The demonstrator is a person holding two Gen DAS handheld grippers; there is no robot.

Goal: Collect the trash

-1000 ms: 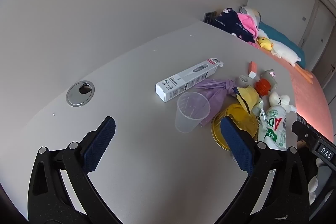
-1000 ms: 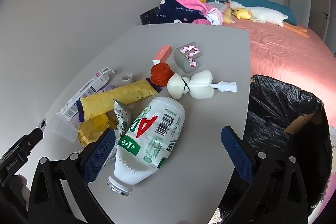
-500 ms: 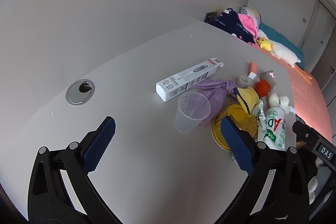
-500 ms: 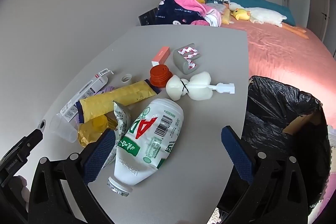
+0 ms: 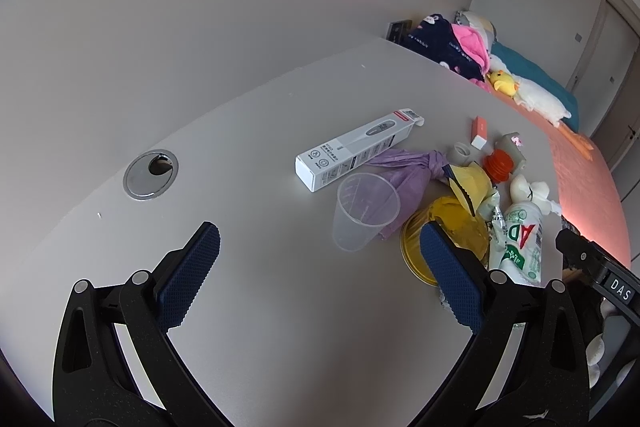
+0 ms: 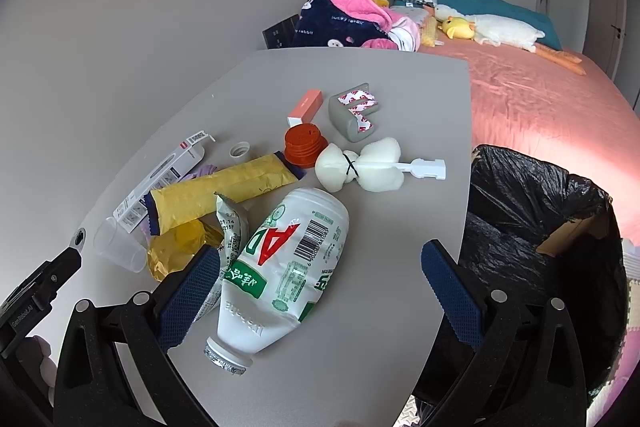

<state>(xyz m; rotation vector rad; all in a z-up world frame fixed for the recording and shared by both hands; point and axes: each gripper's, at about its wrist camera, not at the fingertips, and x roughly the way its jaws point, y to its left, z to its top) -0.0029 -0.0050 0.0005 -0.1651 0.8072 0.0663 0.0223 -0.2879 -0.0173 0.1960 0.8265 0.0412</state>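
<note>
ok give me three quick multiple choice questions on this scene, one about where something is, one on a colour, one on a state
1. Where is the black-lined bin?
A. on the table
B. beside the table's edge, on the bed side
C. on the bed

2. What colour is the ribbed cap next to the white sponge brush?
A. orange-red
B. blue
C. green

3. How does the big white bottle sit?
A. upright, capped
B. lying on its side on the table
C. held in the right gripper

Answers: 1 B, the bin stands off the table edge with the pink bed behind it. 2 A, the cap is plainly orange-red. 3 B, the bottle lies flat, neck toward the camera, between wide-open jaws.
</note>
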